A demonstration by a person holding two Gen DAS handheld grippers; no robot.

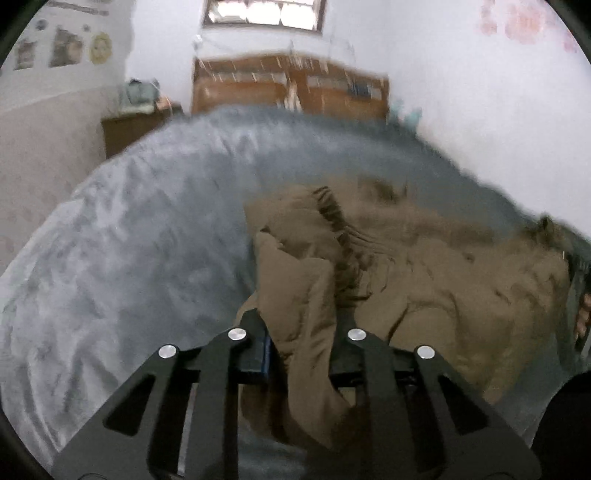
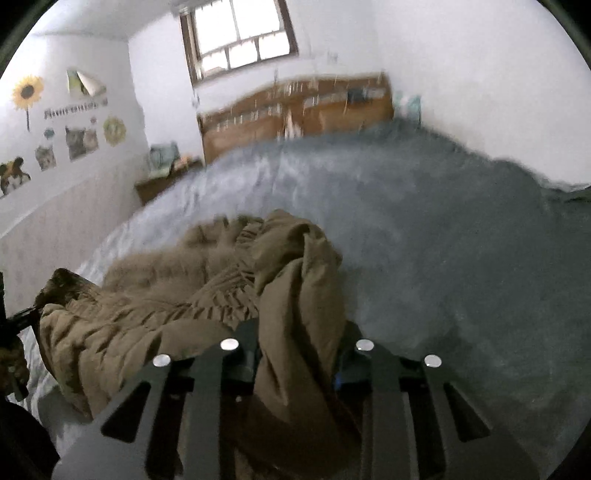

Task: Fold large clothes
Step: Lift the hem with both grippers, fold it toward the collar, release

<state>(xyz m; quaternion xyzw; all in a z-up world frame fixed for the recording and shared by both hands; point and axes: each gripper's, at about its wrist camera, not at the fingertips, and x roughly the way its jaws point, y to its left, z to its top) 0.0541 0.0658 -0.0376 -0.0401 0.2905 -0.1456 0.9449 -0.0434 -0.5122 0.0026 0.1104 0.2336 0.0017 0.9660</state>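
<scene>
1 grey blanket (image 1: 129,236) under brown coat (image 1: 424,280).

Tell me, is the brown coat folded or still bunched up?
Bunched up, not folded: the brown coat lies crumpled on the grey bedcover, its fabric pinched in both grippers.

One brown padded coat (image 1: 424,280), lower right of the left wrist view. One bed (image 1: 129,240) under a grey cover. One wooden headboard (image 1: 288,88), upper centre. One window (image 2: 240,33), top. One bedside table (image 2: 162,184), left. Two grippers: left gripper (image 1: 301,339), right gripper (image 2: 297,354).
</scene>
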